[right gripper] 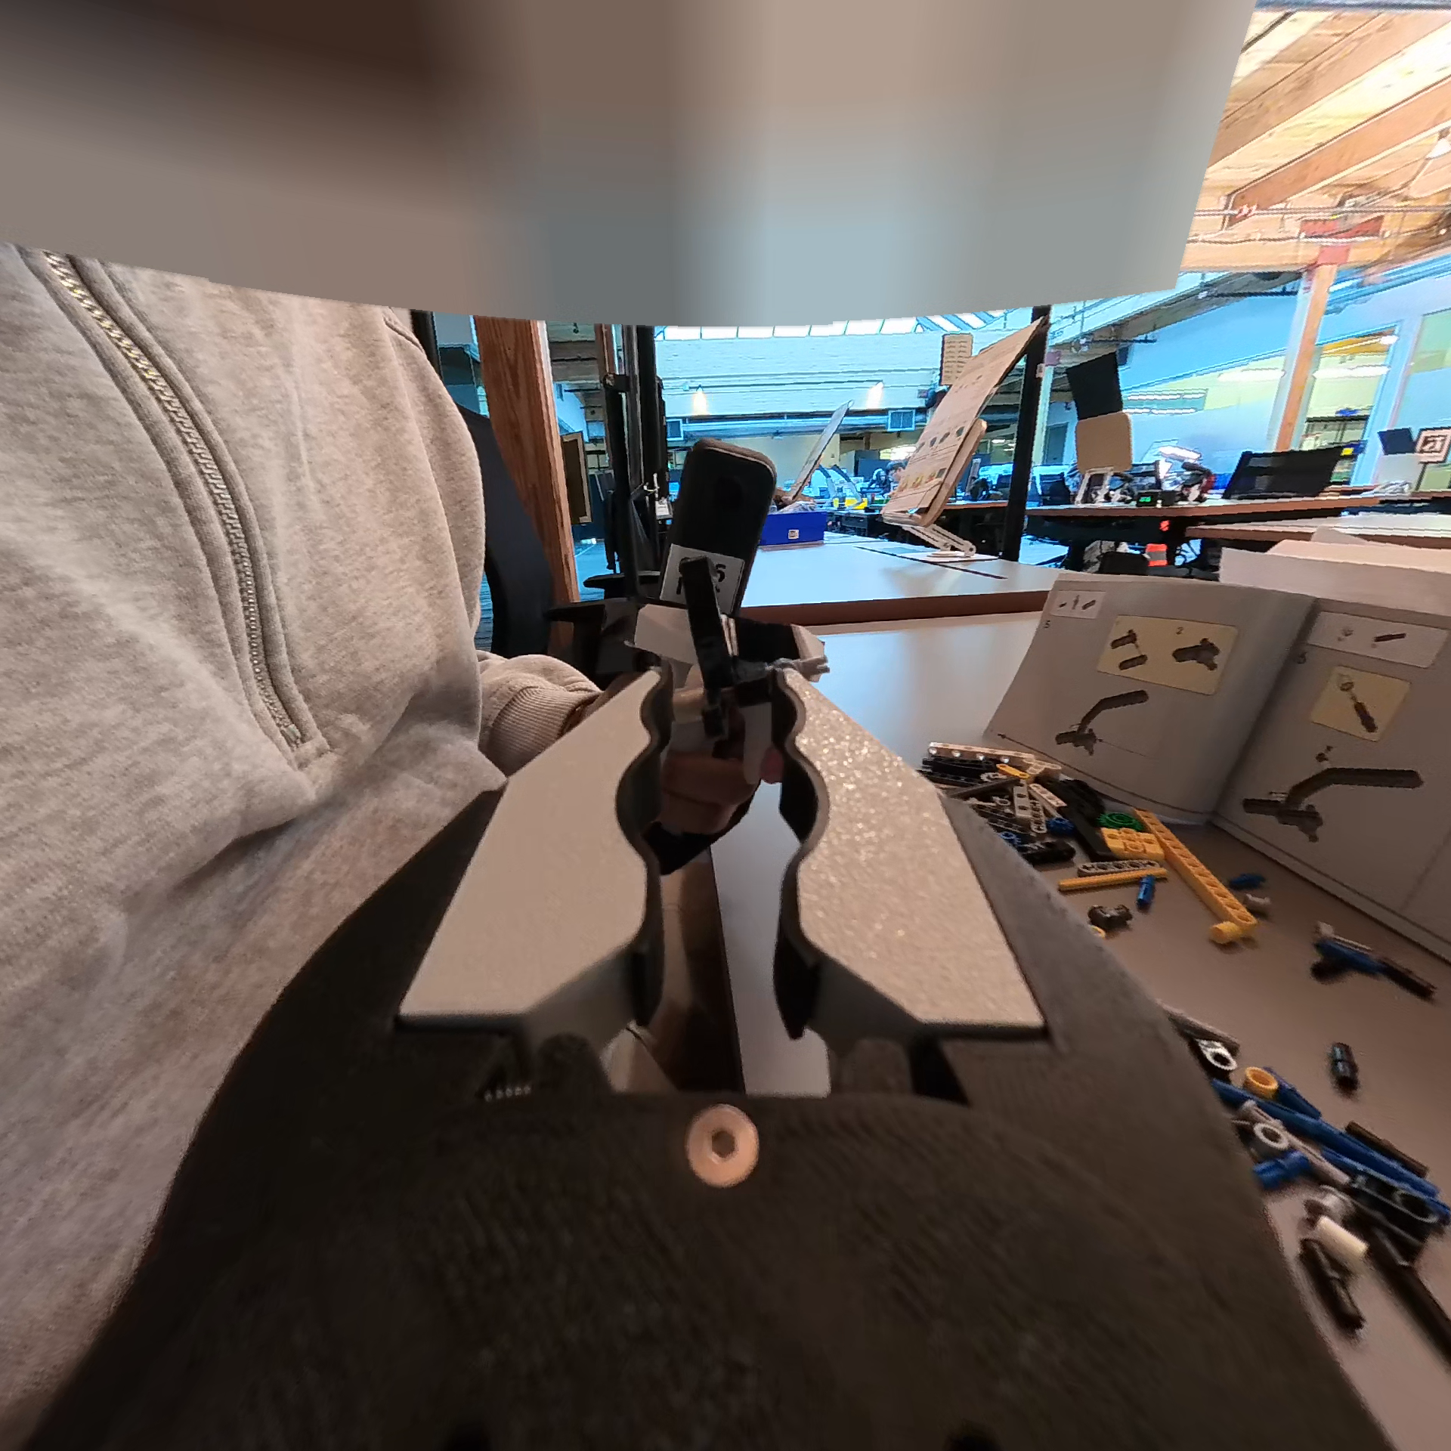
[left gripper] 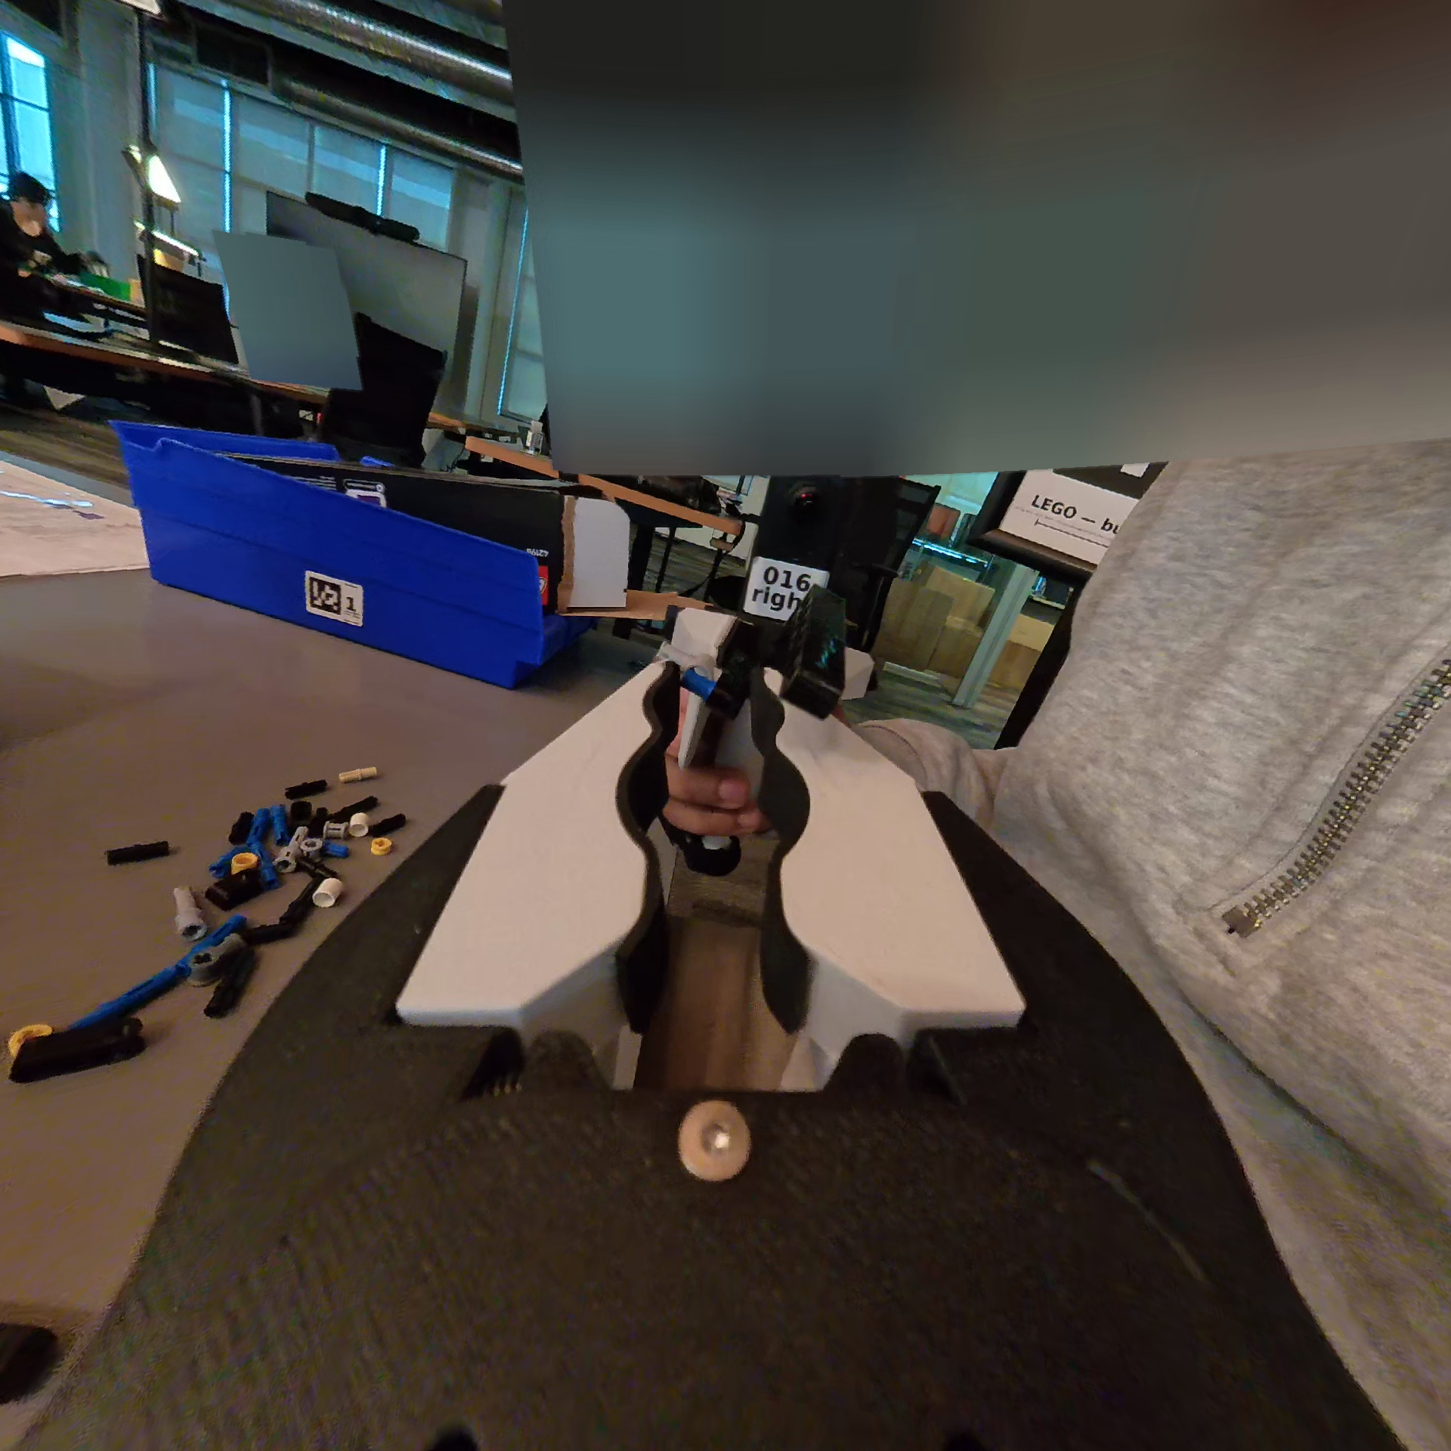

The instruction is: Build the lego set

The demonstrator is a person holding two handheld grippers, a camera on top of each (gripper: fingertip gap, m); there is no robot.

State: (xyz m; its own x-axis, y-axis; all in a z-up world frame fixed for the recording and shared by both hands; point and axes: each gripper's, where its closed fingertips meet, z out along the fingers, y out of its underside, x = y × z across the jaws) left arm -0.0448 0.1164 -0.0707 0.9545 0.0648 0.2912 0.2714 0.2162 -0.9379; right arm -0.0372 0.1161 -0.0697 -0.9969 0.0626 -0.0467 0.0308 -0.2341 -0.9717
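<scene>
Both grippers are raised above the table and face each other tip to tip in front of a person's grey hoodie. My left gripper (left gripper: 710, 679) is shut on a small black part with a blue pin (left gripper: 699, 685) sticking out of it. My right gripper (right gripper: 718, 689) is shut on a black beam (right gripper: 701, 620) with holes, which stands upright. That beam also shows in the left wrist view (left gripper: 816, 652), right against the pin part. The join between the two parts is partly hidden by the fingertips.
A blue bin (left gripper: 338, 565) holding a black box stands on the grey table (left gripper: 235, 707). Loose black, blue and yellow parts (left gripper: 275, 856) lie beside it. An open instruction booklet (right gripper: 1178, 707) stands at the right. Beams and pins (right gripper: 1115, 832) lie before it. Both grippers' tips are close together, under 4 cm apart.
</scene>
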